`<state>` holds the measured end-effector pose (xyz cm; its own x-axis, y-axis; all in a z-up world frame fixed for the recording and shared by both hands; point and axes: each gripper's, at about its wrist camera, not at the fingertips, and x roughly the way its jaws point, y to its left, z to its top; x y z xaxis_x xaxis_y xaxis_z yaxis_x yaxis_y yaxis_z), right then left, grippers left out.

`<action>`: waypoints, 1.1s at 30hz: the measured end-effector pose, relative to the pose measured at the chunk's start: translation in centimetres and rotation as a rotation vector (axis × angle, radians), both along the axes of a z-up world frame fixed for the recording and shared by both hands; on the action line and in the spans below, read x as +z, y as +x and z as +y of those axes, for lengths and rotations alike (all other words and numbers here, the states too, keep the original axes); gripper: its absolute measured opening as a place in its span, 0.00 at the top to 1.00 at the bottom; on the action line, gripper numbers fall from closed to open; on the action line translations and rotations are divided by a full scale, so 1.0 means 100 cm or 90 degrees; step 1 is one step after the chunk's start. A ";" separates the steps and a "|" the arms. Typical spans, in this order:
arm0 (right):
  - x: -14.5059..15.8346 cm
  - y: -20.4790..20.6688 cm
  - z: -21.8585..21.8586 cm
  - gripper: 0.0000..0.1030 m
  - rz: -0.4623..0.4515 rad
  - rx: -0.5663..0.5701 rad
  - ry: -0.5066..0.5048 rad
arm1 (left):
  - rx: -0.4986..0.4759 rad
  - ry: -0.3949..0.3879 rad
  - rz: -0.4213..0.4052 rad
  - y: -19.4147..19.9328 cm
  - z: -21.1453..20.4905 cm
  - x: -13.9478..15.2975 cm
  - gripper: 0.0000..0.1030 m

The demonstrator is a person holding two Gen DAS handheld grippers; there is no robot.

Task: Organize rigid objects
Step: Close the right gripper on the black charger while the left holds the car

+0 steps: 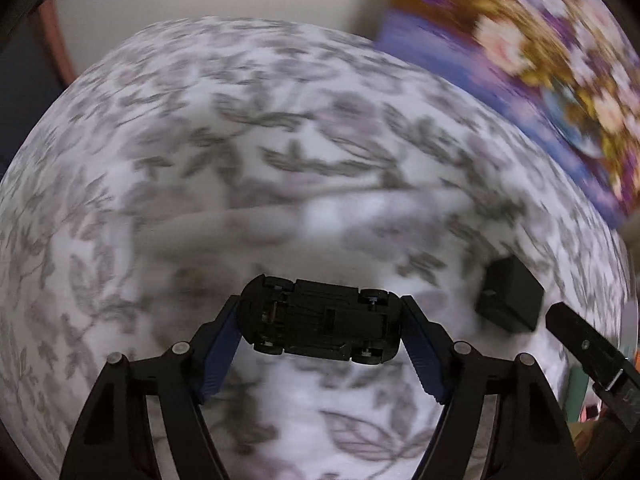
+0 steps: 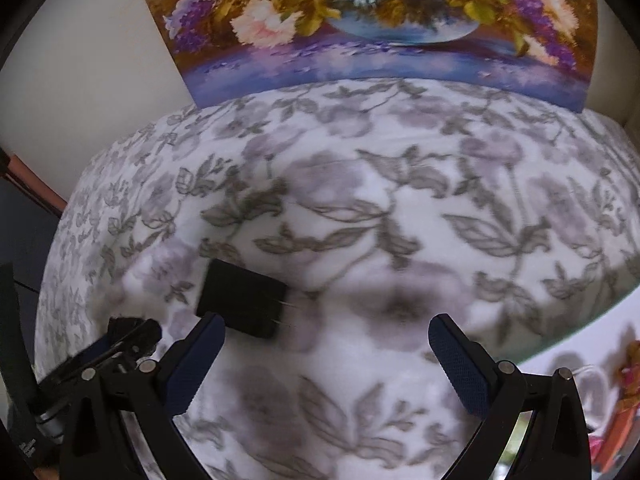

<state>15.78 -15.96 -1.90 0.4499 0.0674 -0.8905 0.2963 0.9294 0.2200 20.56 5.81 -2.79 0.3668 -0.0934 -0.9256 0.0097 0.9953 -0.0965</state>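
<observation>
1. Left wrist view: floral grey-on-white bedspread (image 1: 280, 140) fills the frame, badly motion-blurred; flower painting (image 1: 540, 60) against the wall, far right. Left gripper (image 1: 320, 320) clamped on a black toy car (image 1: 320, 326), underside facing the camera, blue pads pressing nose and tail, car lifted off the cloth. Black box (image 1: 510, 300) lies on the spread just right of the car. Right gripper finger tip (image 1: 580, 344) pokes in beside the box.
2. Right wrist view: same bedspread (image 2: 400, 208), painting (image 2: 380, 20) upright at the far edge. Right gripper (image 2: 326, 344) jaws wide apart, nothing between them. Black box (image 2: 242, 304) sits near-left, just beyond the left finger (image 2: 196, 364); contact unclear. Left gripper (image 2: 124, 340) at the left edge, car hidden.
</observation>
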 end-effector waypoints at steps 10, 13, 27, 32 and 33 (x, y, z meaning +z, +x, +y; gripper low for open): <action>-0.015 0.024 0.035 0.11 0.010 -0.004 0.023 | 0.040 -0.033 -0.005 0.004 0.025 0.003 0.25; -0.019 0.027 0.042 0.14 0.012 0.004 0.032 | 0.042 -0.038 0.003 0.003 0.026 -0.004 0.25; -0.024 0.032 0.052 0.29 0.020 -0.013 -0.028 | 0.034 -0.037 0.006 0.005 0.024 -0.007 0.25; -0.023 0.028 0.054 0.29 0.015 -0.006 -0.036 | 0.030 -0.034 0.008 0.003 0.022 -0.006 0.25; -0.023 0.027 0.054 0.29 0.014 -0.004 -0.035 | 0.028 -0.037 0.009 0.002 0.021 -0.005 0.25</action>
